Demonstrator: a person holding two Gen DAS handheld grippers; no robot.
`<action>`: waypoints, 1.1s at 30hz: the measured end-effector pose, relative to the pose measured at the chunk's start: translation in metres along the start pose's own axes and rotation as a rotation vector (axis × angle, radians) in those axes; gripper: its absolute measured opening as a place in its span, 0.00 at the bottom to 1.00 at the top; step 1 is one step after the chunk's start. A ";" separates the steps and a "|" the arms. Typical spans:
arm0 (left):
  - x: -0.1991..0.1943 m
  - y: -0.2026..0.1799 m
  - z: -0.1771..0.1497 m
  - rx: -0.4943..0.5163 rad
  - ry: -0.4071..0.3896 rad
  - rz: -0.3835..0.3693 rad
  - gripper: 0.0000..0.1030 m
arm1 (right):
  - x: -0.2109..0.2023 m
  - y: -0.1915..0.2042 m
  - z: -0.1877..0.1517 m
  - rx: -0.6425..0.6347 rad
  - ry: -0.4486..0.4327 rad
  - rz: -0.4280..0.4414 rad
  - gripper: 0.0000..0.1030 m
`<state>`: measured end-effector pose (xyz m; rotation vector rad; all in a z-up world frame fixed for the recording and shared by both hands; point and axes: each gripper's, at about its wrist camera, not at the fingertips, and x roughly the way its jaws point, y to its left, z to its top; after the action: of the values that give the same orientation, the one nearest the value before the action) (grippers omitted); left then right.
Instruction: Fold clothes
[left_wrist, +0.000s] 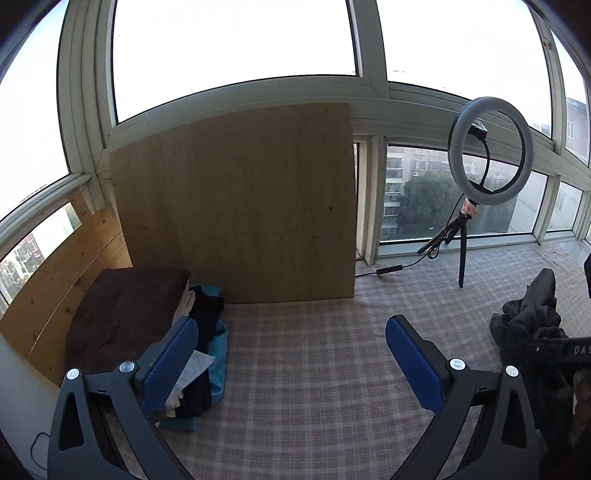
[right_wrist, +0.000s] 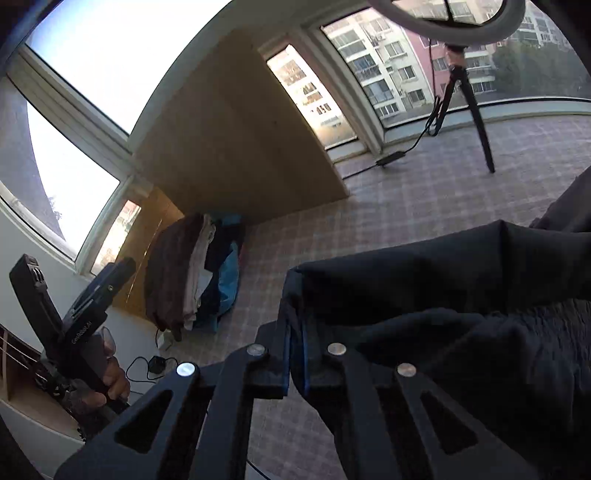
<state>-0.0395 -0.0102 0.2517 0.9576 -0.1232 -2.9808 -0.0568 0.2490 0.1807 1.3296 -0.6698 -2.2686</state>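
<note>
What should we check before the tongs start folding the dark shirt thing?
1. Right tongs pinch the dark garment: ok, cloth sits between the shut pads.
2. Left tongs free to grab: ok, open and holding nothing.
3. Room to spread on the checked cloth: ok, the middle is bare.
4. Folded pile out of the way: ok, it sits off to the left by the wooden board.
5. Ring light tripod clear of the garment: ok, farther back.
6. Garment untangled: cannot tell, it is bunched.
</note>
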 end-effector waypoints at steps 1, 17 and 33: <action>0.003 0.016 -0.004 -0.018 0.016 0.023 0.99 | 0.031 0.016 -0.007 0.002 0.079 0.028 0.07; 0.077 -0.116 -0.105 0.290 0.361 -0.445 0.99 | -0.110 -0.187 -0.050 0.243 -0.104 -0.344 0.59; 0.081 -0.150 -0.138 0.326 0.498 -0.452 0.01 | -0.018 -0.170 -0.026 0.038 0.012 -0.356 0.04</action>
<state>-0.0222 0.1269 0.0813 1.9711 -0.4479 -3.0237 -0.0450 0.3895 0.0799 1.5850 -0.5053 -2.5298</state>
